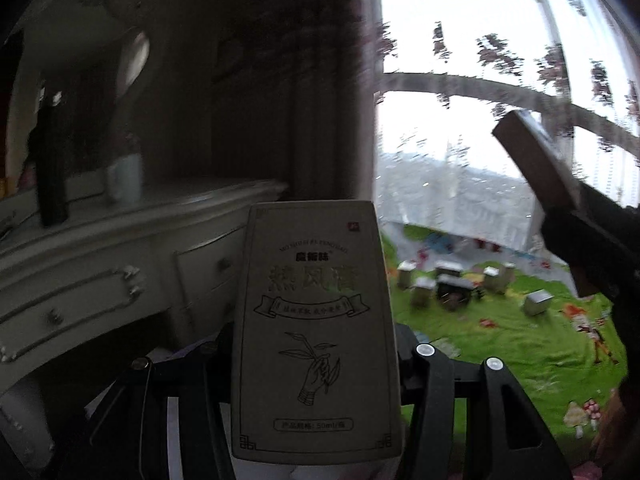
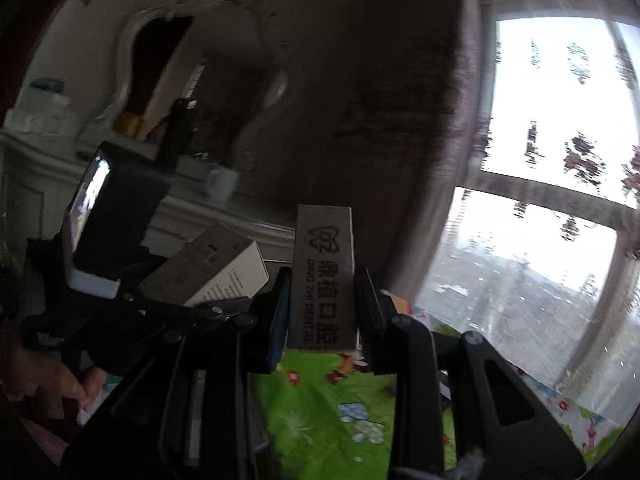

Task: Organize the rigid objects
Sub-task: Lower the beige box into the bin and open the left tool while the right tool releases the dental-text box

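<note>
- Left gripper clamps a tall pale box upright; white dresser close behind.
- Right gripper pinches a narrow grey box.
- Small boxes stand on the green mat by the window.

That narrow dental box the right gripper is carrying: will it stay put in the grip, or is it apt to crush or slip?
The dental box looks like thin printed carton, so probably light and crushable under hard squeezing. The fingers clamp only its lower part, so it may pivot. Standing on its narrow end, it would likely tip.
</note>
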`<control>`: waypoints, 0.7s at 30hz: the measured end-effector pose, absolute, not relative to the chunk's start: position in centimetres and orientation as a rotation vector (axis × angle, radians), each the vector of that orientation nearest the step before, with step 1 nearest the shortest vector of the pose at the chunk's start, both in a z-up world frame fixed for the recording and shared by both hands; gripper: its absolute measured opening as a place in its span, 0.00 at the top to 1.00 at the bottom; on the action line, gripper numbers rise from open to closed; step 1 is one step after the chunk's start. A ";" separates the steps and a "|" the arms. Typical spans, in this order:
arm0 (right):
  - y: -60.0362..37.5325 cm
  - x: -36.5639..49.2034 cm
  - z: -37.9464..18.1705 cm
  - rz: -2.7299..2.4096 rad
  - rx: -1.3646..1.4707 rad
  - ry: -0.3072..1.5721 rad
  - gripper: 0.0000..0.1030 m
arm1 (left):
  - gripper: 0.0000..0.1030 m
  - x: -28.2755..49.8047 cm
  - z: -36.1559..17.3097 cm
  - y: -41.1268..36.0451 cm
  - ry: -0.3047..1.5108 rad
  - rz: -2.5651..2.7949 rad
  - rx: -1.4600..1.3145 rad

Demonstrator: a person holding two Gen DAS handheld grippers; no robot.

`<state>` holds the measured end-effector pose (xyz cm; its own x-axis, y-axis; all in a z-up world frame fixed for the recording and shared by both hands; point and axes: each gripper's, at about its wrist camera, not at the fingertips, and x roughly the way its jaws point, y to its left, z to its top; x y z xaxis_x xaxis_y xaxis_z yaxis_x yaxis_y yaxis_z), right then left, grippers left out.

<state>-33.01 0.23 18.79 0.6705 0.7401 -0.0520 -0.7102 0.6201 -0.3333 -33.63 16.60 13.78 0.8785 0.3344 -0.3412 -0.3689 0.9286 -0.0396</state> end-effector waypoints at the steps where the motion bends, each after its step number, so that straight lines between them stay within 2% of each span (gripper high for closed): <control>1: 0.8 -33.1 18.6 0.854 -0.357 -0.089 0.67 | 0.49 -33.9 13.5 17.1 0.351 0.377 -0.116; 10: 5.6 -33.0 16.5 1.000 -0.436 0.018 0.67 | 0.49 -35.1 9.7 21.2 0.481 0.468 -0.208; 21: 10.8 -31.2 11.5 1.116 -0.517 0.289 0.67 | 0.49 -35.0 3.7 25.2 0.683 0.528 -0.359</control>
